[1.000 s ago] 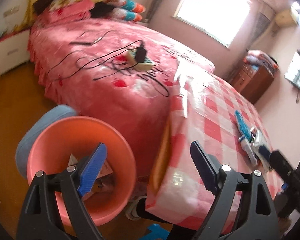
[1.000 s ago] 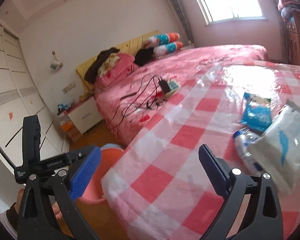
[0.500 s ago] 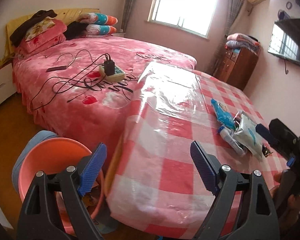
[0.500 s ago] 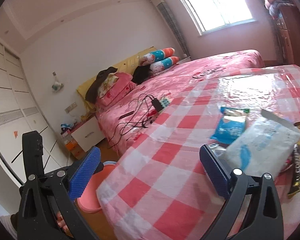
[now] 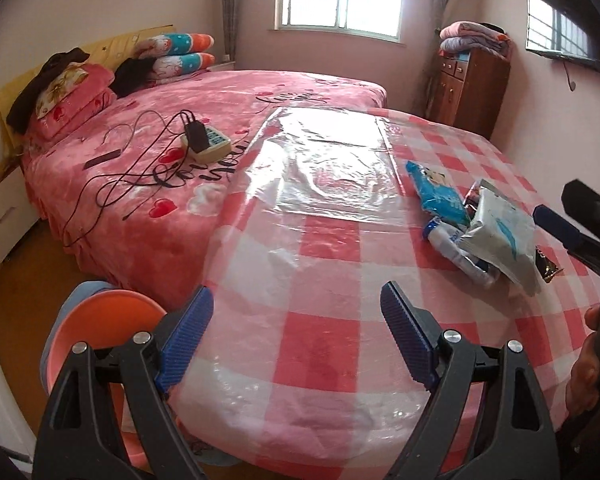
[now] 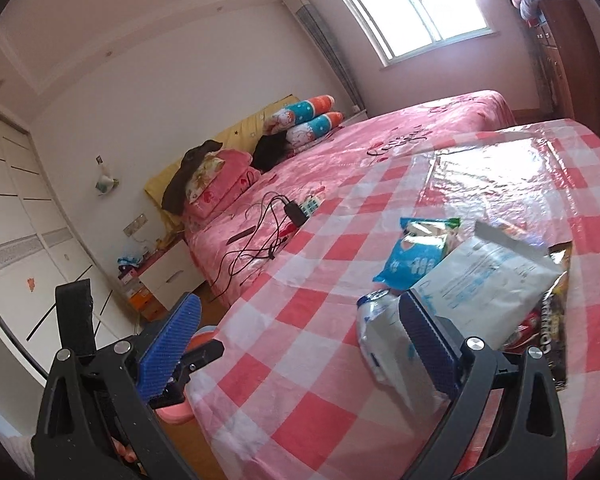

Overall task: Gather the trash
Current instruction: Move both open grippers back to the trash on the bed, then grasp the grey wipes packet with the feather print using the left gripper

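Left wrist view: the left gripper (image 5: 296, 340) hangs over the near edge of the table (image 5: 320, 352) with its two blue pads standing wide apart and nothing between them. Below its left pad sits an orange bin (image 5: 100, 332) on the floor, just beside the table's edge, with a blue-grey rim showing behind it. Across the red-and-white checked cloth, toward the right side, lies the trash: a blue snack packet (image 5: 436, 194), a crumpled clear bottle (image 5: 456, 252) partly under a white pouch (image 5: 500, 236), and a dark wrapper (image 5: 546, 266) poking out at the pouch's far corner. One blue pad of the right gripper (image 5: 556, 228) reaches in from the right edge, near the pouch but apart from it, and fingers of the person's hand (image 5: 584, 364) show below it. A clear plastic sheet (image 5: 336, 168) covers the middle of the table. Beyond the table stands a pink bed (image 5: 188, 184) with a power strip (image 5: 208, 146) and black cables on it.

Right wrist view: the right gripper (image 6: 300, 340) also has its pads spread, with only the checked cloth between them. Its right pad lies in front of the clear bottle (image 6: 380, 344); whether it touches the bottle cannot be told. The white pouch (image 6: 488, 284) rests over the bottle, the blue snack packet (image 6: 416, 256) is behind it, and the dark wrapper (image 6: 556, 320) is on its right side. The left gripper (image 6: 196, 352) shows low on the left.
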Demonstrator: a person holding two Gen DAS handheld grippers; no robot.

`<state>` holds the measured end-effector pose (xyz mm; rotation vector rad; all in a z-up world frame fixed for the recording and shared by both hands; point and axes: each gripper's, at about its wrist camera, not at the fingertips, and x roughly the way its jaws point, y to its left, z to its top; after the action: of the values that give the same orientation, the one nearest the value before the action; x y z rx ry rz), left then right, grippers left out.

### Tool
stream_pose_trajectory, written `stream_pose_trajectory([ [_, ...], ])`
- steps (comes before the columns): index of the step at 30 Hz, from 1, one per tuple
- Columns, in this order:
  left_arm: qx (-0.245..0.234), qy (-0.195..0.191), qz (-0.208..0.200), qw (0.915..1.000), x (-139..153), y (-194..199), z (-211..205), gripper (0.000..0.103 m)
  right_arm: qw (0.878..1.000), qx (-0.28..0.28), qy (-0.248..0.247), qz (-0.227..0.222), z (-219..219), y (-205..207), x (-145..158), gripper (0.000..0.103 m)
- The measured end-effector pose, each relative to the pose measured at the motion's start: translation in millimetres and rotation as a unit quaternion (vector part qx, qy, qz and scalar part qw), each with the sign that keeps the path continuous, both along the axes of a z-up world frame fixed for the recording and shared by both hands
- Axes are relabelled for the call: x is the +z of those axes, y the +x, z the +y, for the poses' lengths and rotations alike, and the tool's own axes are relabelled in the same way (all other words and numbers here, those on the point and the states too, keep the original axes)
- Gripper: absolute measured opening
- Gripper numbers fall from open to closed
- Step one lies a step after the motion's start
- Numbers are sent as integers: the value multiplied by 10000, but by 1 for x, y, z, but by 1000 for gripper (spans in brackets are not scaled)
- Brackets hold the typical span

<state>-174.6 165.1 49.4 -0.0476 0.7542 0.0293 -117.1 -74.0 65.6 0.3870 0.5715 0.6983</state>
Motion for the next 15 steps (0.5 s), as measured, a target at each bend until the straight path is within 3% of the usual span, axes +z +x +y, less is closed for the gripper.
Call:
stream_pose_trajectory([
  [15, -879, 114, -32, 9961, 18, 18, -65, 86, 9977, -628, 183, 204, -62, 15, -2, 98],
])
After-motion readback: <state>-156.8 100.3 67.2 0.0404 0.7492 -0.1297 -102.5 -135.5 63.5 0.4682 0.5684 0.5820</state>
